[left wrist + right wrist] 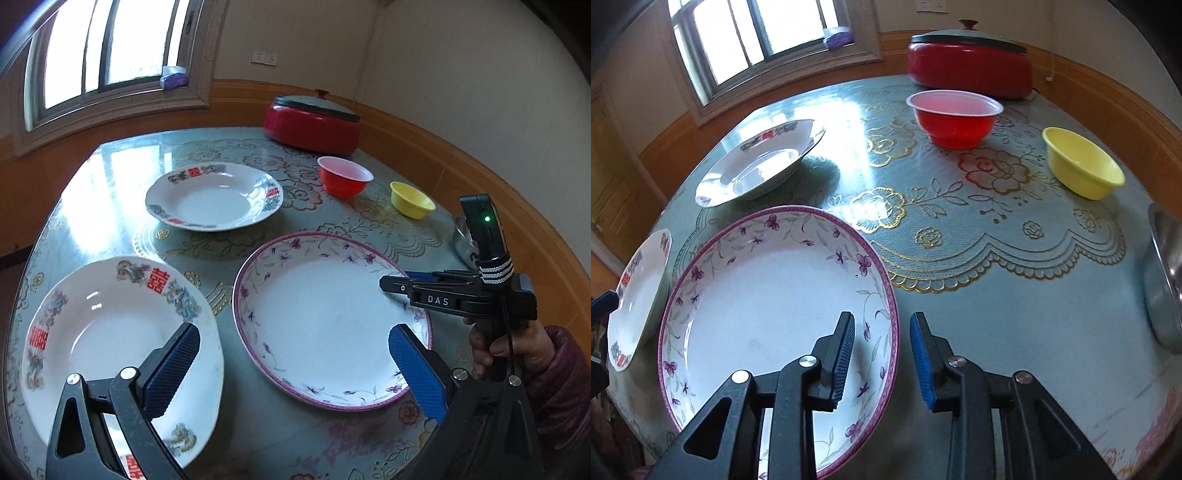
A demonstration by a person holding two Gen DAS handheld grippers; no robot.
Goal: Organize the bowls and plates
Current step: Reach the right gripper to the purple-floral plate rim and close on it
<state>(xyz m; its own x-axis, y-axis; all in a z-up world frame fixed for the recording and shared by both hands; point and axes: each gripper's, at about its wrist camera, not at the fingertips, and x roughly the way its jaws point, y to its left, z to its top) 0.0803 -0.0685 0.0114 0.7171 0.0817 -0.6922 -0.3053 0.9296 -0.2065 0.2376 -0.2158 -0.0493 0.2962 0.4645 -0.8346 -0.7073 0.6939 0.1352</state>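
- Fingers, right gripper [882,360]: narrowed to a small gap astride the near-right rim of the purple-flowered plate [768,314]; one blue pad inside the rim, the other outside; pads not seen pressing, so nothing gripped yet.
- Fingers, left gripper [295,373]: spread wide, empty; one pad over the near double-happiness plate [110,332], left of the purple-flowered plate, the other over the flowered plate's right rim.
- Purple-flowered plate: flat on the table [1015,314], largest dish; judged the likely base of a stack, hence the rim approach.
- Second double-happiness plate [214,197]: beyond the flowered plate, well apart.
- Red plastic bowl [955,118]: far side beyond the flowered plate; yellow bowl [1082,162] to its right, apart.
- Red lidded pot [971,66]: behind the red bowl, at the wall edge.
- Steel dish [1165,288]: far right of the flowered plate, partly cut off.
- Open room: bare cloth between flowered plate and steel dish; judged enough to lift or slide.
- Edges: near double-happiness plate just beside the flowered plate's left rim; little slack there.
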